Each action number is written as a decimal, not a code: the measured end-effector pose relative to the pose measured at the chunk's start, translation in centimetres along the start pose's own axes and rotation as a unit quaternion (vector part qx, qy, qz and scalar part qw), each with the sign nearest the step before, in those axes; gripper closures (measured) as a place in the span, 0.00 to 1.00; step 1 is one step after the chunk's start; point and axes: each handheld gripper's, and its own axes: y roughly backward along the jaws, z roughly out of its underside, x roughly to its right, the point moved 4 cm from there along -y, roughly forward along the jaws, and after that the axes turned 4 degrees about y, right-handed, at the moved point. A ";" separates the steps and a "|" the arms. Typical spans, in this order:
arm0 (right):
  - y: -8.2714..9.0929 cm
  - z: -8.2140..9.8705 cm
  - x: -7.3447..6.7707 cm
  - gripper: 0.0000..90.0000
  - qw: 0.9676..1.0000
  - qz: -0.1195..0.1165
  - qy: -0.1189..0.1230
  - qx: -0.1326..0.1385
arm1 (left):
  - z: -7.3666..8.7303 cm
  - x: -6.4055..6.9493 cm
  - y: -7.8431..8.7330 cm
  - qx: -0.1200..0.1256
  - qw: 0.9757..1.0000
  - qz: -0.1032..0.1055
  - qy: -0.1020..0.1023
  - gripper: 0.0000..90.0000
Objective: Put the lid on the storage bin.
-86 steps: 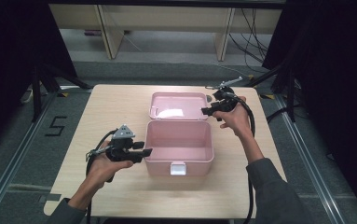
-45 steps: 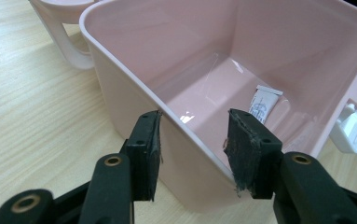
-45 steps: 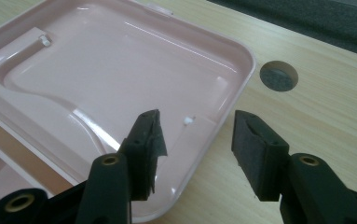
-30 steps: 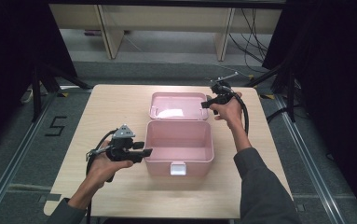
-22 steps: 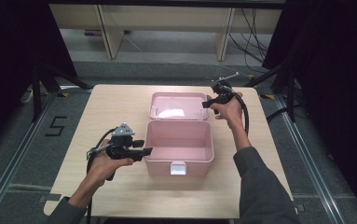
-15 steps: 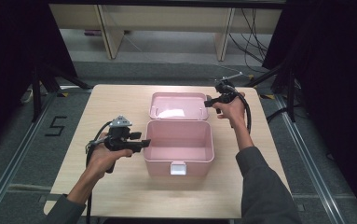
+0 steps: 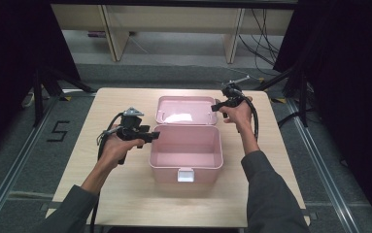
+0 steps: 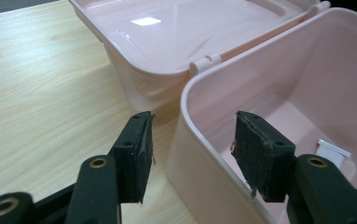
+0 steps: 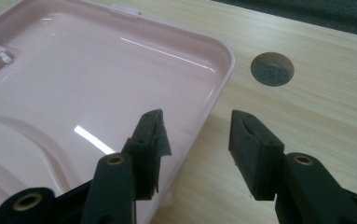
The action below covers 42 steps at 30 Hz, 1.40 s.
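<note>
Centrally on the wooden bench (image 7: 125,194) a pink box (image 7: 186,167) is set, its lid (image 7: 186,110) folded back flat behind it. The box's left wall is straddled by the left gripper (image 8: 192,156), whose jaws have just been opening and are held apart, unpressed. The lid's right edge is straddled by the right gripper (image 9: 199,140), jaws closing slightly yet clear of the rim.
</note>
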 end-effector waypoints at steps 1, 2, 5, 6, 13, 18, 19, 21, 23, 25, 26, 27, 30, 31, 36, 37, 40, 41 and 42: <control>-0.2 0.0 0.0 0.62 1.000 0.011 0.002 0.004 | -0.1 -0.1 -0.3 -0.005 1.000 0.000 -0.003 0.52; -0.3 0.0 0.0 0.62 1.000 0.008 0.004 0.000 | -0.3 -0.1 -0.5 -0.006 1.000 -0.003 -0.002 0.53; -0.7 -0.2 0.2 0.63 1.000 0.015 -0.007 0.001 | -0.7 -0.2 -1.3 -0.012 1.000 -0.009 -0.003 0.53; -0.7 -0.2 0.1 0.64 1.000 0.011 -0.013 0.003 | -0.8 -0.2 -1.6 -0.016 1.000 -0.010 -0.002 0.54; -1.5 -0.2 0.5 0.69 0.999 0.024 -0.026 0.000 | -1.0 -0.4 -2.9 -0.020 1.000 -0.005 0.000 0.66; -1.9 -0.2 0.5 0.72 0.999 0.031 -0.024 -0.002 | -1.0 0.1 -3.0 -0.018 1.000 -0.002 -0.014 0.76; -2.0 -0.3 0.6 0.72 0.999 0.028 -0.025 -0.002 | -1.0 0.2 -2.9 -0.016 1.000 -0.002 -0.019 0.80; -2.0 -0.3 0.5 0.73 0.999 0.033 -0.031 -0.003 | -1.0 0.4 -2.9 -0.015 0.999 -0.012 -0.030 0.81; -2.1 -0.3 0.5 0.73 0.999 0.037 -0.034 -0.004 | -0.9 0.4 -2.8 -0.016 0.999 -0.011 -0.037 0.82; -2.2 -0.3 0.4 0.73 0.999 0.034 -0.034 -0.005 | -0.7 0.5 -2.7 -0.016 0.999 -0.011 -0.040 0.83; -2.3 -0.4 0.5 0.73 0.999 0.035 -0.026 -0.003 | -0.7 0.5 -2.6 -0.018 0.999 -0.010 -0.044 0.84; -2.3 -0.5 0.4 0.73 0.999 0.039 -0.033 -0.008 | -0.6 0.5 -2.6 -0.016 0.999 -0.012 -0.045 0.84; -2.5 -0.8 0.3 0.74 0.999 0.047 -0.021 -0.004 | -0.6 0.6 -2.5 -0.015 0.999 -0.011 -0.050 0.85; -2.5 -0.8 0.1 0.75 0.998 0.054 -0.025 -0.013 | -0.5 0.5 -2.5 -0.016 0.998 -0.011 -0.053 0.85; -2.9 -1.2 -0.4 0.77 0.998 0.058 -0.018 -0.022 | -0.5 0.5 -2.5 -0.015 0.998 -0.009 -0.057 0.85; -3.0 -1.2 -0.3 0.77 0.998 0.063 -0.008 -0.019 | -0.5 0.6 -2.5 -0.014 0.998 -0.007 -0.057 0.85; -3.1 -1.2 -0.4 0.79 0.997 0.065 -0.010 -0.030 | -0.5 0.5 -2.5 -0.015 0.998 -0.006 -0.063 0.85; -3.3 -1.2 -0.3 0.79 0.997 0.072 -0.007 -0.023 | -0.5 0.5 -2.5 -0.013 0.998 -0.007 -0.059 0.85; -3.1 -1.1 -0.5 0.80 0.997 0.067 -0.016 -0.034 | -0.5 0.4 -2.5 -0.016 0.998 -0.005 -0.062 0.85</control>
